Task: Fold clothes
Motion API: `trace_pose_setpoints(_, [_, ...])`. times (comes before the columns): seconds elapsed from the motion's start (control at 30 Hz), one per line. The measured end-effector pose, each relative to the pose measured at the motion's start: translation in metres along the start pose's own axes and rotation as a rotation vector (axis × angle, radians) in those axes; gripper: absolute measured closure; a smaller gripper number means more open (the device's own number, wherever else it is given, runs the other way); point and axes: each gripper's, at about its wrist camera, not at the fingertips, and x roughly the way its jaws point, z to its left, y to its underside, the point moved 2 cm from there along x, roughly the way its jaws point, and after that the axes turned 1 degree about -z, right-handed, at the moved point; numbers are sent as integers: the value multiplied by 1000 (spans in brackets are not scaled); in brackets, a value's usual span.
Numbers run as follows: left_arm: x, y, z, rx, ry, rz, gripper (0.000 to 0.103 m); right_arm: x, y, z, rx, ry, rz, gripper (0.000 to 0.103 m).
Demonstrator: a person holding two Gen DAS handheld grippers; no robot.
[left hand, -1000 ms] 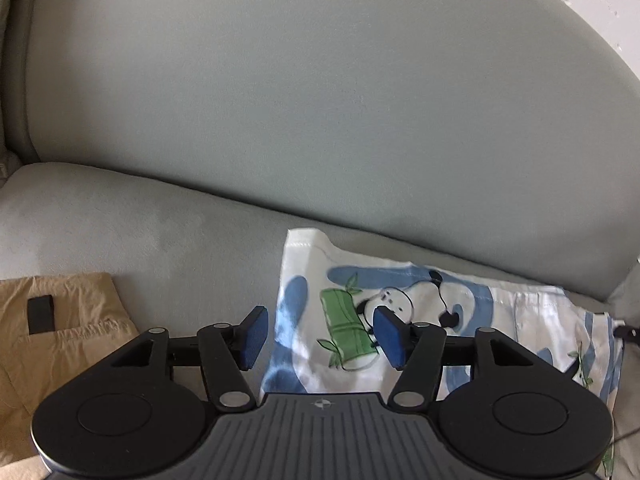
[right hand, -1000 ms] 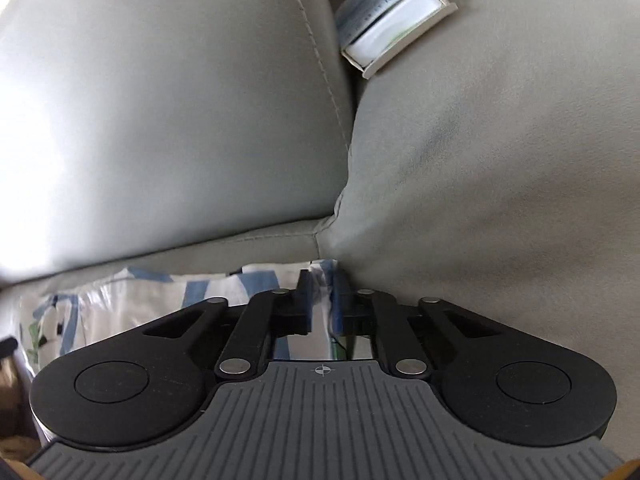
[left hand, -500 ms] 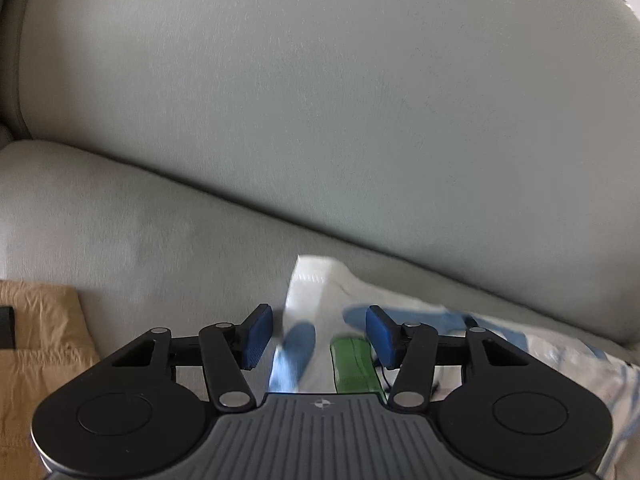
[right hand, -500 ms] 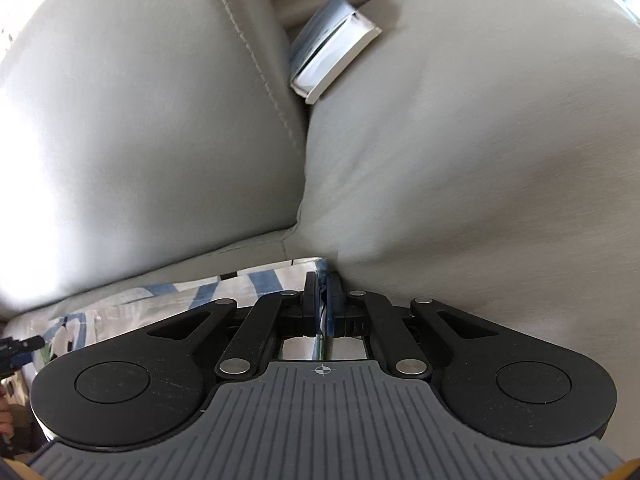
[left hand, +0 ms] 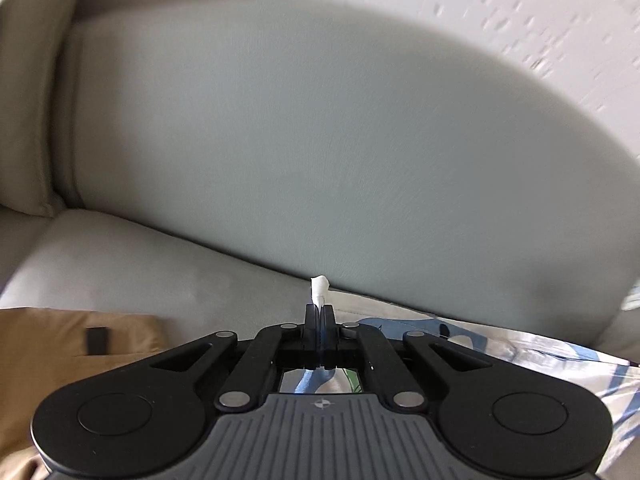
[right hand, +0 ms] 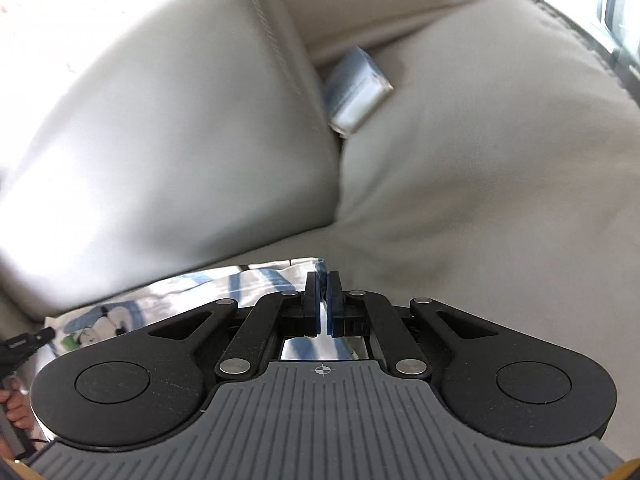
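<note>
The left gripper (left hand: 319, 312), whose jaws stood apart over the printed cloth (left hand: 520, 350) a second ago, has just clamped shut on a corner of it, a white tip poking past its fingers. The right gripper (right hand: 323, 282) stays clenched on the other corner. The white cloth with blue and green print stretches between them above the grey sofa (left hand: 320, 152); a tan garment (left hand: 60, 344) lies left of the left gripper.

1. We saw a white printed garment (left hand: 520, 348) with blue swirls and a bit of green; in the right wrist view it also bore a small black-and-white figure.
2. We saw a plain tan garment (left hand: 48, 364) with a small black patch.
3. We saw a pale grey-green sofa (left hand: 320, 140).
4. We saw black grippers with blue pads (right hand: 317, 312).
</note>
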Motion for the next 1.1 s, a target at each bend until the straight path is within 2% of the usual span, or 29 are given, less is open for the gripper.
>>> trace_pose_setpoints(0.1, [-46, 6, 6, 5, -9, -14, 103, -51, 15, 2, -24, -18, -16, 101])
trace_pose_setpoints(0.23, [-103, 33, 20, -18, 7, -28, 103, -97, 15, 17, -58, -42, -36, 101])
trace_pose_setpoints(0.4, [-177, 91, 20, 46, 57, -91, 103, -160, 79, 11, -79, -90, -26, 101])
trace_pose_setpoints(0.53, [-228, 149, 21, 102, 130, -117, 103, -192, 136, -2, -101, -145, 4, 101])
trace_pose_setpoints(0.63, [-258, 191, 25, 124, 157, -124, 103, -214, 179, -16, -107, -173, 15, 101])
trace_pose_setpoints(0.73, [-262, 227, 40, 154, 143, -121, 103, -226, 218, -38, -85, -192, 26, 101])
trace_pose_setpoints(0.83, [-258, 273, 62, 145, 119, -70, 103, -229, 255, -65, -54, -190, 41, 101])
trace_pose_setpoints(1.0, [-254, 330, 99, 16, 100, 19, 103, -219, 314, -111, 24, -166, 75, 101])
trace_pose_setpoints(1.1, [-252, 348, 118, -50, 86, 30, 103, -213, 344, -131, 69, -156, 79, 101])
